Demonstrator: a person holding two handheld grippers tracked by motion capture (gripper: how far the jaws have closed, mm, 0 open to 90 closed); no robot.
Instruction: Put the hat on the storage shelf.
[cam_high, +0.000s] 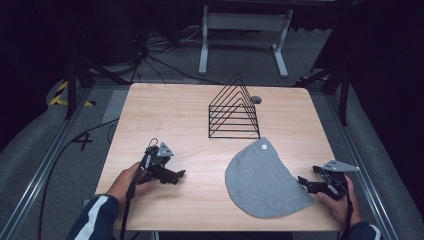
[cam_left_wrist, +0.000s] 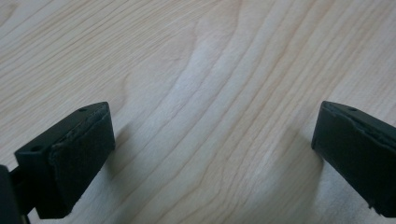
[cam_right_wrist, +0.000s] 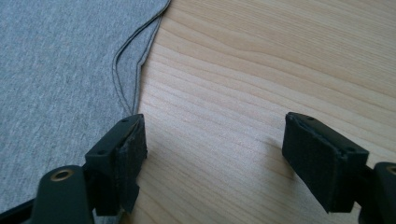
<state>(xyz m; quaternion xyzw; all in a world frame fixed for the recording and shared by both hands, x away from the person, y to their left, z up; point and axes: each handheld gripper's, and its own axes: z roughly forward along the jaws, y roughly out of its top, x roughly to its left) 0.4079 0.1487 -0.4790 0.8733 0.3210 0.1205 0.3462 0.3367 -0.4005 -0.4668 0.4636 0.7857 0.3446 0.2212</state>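
Right claw (cam_right_wrist: 212, 154) (jaws wide), grey cloth (cam_right_wrist: 60, 70) edge just beside it

Gripper: the right gripper (cam_right_wrist: 215, 149) rises from the lower edge, its two black jaws standing wide apart with nothing between them.
Left jaw: its padded tip sits just at the hem of the grey cloth (cam_right_wrist: 56, 70).
Right jaw: it hangs over bare wood, clear of the cloth.
Cloth: flat grey knit across the left part of the frame; two stitched layers part slightly along the edge near the left jaw.
Surface: pale wooden table (cam_right_wrist: 280, 60), grain running across the frame.
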